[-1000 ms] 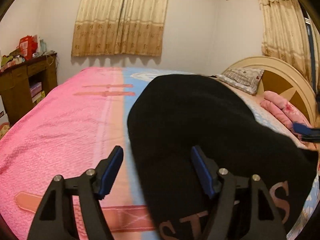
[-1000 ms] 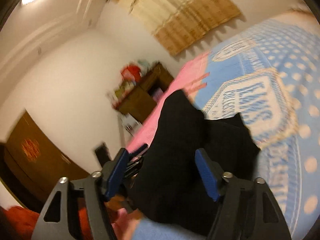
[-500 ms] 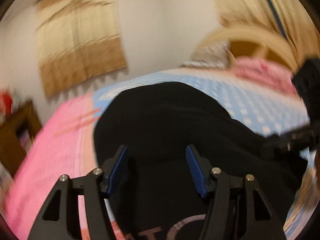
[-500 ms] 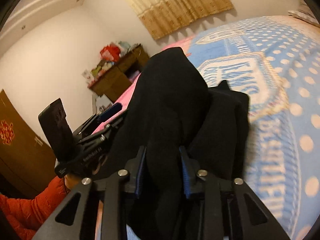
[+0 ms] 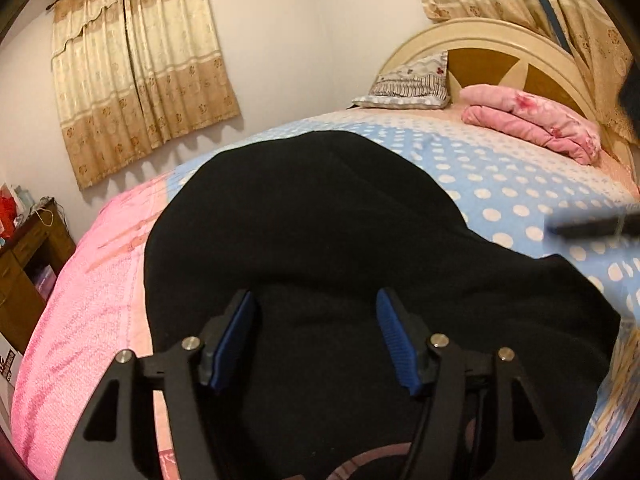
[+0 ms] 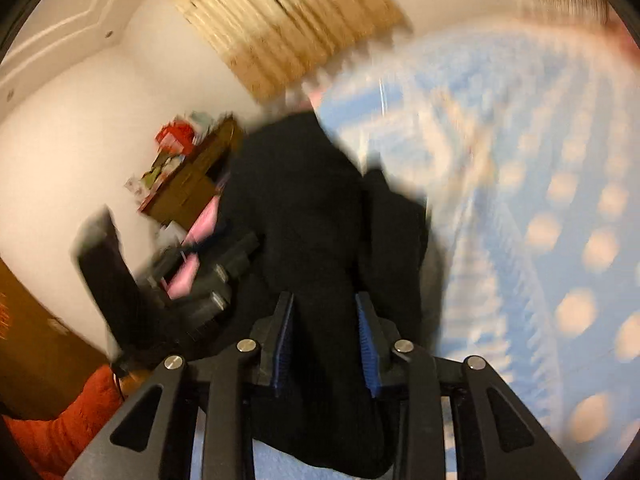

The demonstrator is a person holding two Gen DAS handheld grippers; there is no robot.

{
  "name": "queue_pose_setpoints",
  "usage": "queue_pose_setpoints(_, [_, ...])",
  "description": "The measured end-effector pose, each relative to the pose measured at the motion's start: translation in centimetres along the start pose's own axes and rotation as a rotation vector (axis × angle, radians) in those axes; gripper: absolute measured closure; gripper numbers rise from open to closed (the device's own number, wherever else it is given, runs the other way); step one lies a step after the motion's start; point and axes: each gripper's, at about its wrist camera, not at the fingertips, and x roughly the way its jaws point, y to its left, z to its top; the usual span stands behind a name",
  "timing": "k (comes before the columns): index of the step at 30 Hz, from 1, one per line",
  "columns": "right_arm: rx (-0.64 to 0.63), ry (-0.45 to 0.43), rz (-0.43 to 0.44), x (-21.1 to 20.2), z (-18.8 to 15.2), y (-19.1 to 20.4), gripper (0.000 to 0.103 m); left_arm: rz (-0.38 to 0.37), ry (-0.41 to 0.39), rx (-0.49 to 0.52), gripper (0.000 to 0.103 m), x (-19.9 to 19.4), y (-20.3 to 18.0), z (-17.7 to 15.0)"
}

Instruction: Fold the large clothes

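Observation:
A large black garment [image 5: 320, 240] with pale lettering at its near edge lies bunched on the bed [image 5: 500, 184]. My left gripper [image 5: 316, 336] is open just above the garment's near part, its blue pads on either side of the cloth with a gap. In the blurred right wrist view, my right gripper [image 6: 325, 336] is shut on a thick fold of the black garment [image 6: 304, 208], which rises ahead of the fingers. The left gripper's body [image 6: 208, 280] shows to the left there.
The bed has a pink half [image 5: 88, 300] and a blue dotted half. A folded pink blanket [image 5: 532, 120] and a pillow [image 5: 408, 84] lie by the headboard. A wooden cabinet [image 5: 24, 272] stands at the left. Curtains [image 5: 140, 60] hang on the far wall.
My right gripper closed on the garment fold and is now swinging, blurring its view. My left gripper moved over the garment and turned toward the headboard, still open.

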Motion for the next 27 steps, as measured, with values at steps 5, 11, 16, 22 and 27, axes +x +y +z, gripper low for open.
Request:
queue_pose_setpoints(5, [-0.201, 0.028, -0.08, 4.3, 5.5, 5.7, 0.072, 0.026, -0.001, 0.022, 0.037, 0.0, -0.6, 0.2])
queue_pose_setpoints(11, [-0.098, 0.216, -0.112, 15.9, 5.4, 0.6, 0.072, 0.034, 0.037, 0.031, 0.037, 0.8, -0.8, 0.4])
queue_pose_setpoints(16, [-0.011, 0.127, -0.055, 15.2, 4.7, -2.2, 0.074, 0.038, 0.054, 0.056, 0.036, 1.8, -1.6, 1.1])
queue_pose_setpoints(22, [0.02, 0.124, -0.107, 17.0, 5.4, -2.9, 0.074, 0.101, 0.065, 0.074, 0.034, 2.7, -2.4, 1.4])
queue_pose_setpoints(27, [-0.005, 0.083, -0.151, 14.5, 5.1, -1.2, 0.072, 0.115, 0.055, 0.069, 0.031, 1.9, -2.2, 0.9])
